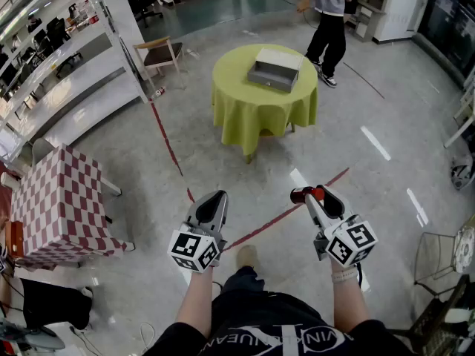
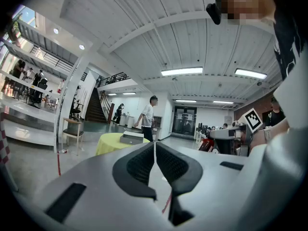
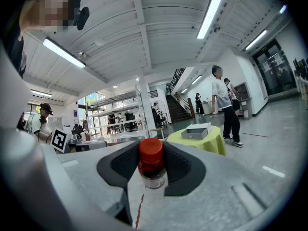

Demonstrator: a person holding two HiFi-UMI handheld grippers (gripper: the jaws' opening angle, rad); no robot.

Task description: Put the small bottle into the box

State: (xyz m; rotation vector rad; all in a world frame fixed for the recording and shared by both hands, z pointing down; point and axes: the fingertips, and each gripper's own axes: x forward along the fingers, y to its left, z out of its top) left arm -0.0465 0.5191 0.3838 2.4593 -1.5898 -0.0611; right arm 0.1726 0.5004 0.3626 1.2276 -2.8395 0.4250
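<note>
While right claw [image 3: 151,154] clamps small bottle [image 3: 152,173], red cap [image 3: 150,148] up, long axis roughly upright, left claw [image 2: 154,150] closed

Looked steeply down from the head over left tool [image 1: 214,196] and right tool [image 1: 316,194]. Rode each tool close behind its jaws, faced level, outward. Caught in all three, well ahead: yellow tabletop [image 1: 236,74] with grey box [image 1: 275,70].

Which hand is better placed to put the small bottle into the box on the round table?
Right. The right gripper holds the small bottle between its jaws; the left gripper is shut on nothing. The box sits ahead of both.
</note>
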